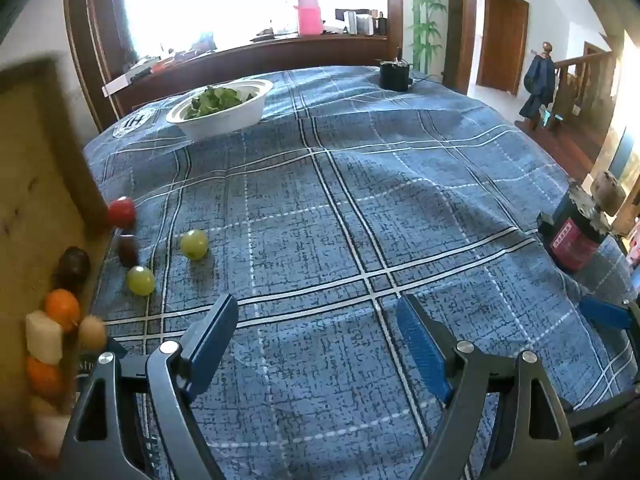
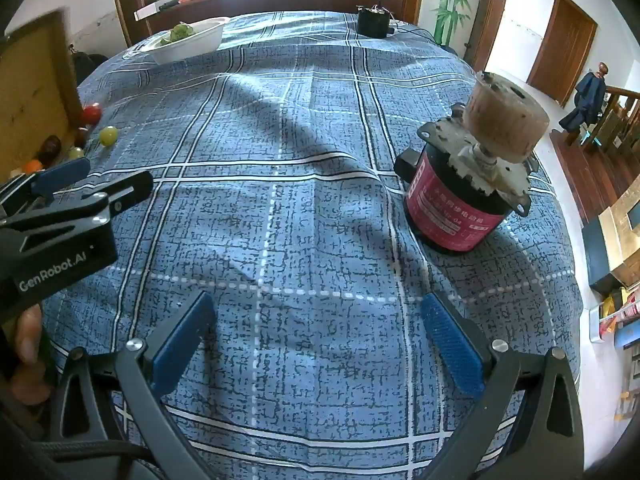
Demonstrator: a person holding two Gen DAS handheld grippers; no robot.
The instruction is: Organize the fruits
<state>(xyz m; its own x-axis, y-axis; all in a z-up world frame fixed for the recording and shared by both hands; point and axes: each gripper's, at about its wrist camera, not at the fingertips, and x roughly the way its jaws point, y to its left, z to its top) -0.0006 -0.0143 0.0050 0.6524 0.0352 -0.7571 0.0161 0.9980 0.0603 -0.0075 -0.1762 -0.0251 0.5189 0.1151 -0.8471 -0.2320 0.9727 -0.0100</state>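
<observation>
At the left edge of the left wrist view, a wooden tray [image 1: 36, 184] holds orange, white and dark fruit pieces, and beside it on the blue checked surface [image 1: 360, 208] lie a red tomato [image 1: 121, 212] and two green grapes [image 1: 194, 244]. Further right, the left claw [image 1: 318, 344] gapes wide, holding nothing. Rightmost, the right claw [image 2: 320, 340] is equally spread and empty, near a red motor [image 2: 460, 204].

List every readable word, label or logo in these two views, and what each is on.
"GenRobot.AI": on the left gripper body, right wrist view.
"IH", in a round emblem: on the tablecloth by the bowl.
Red label on the motor: Chinese print and numbers, too small to read.
</observation>
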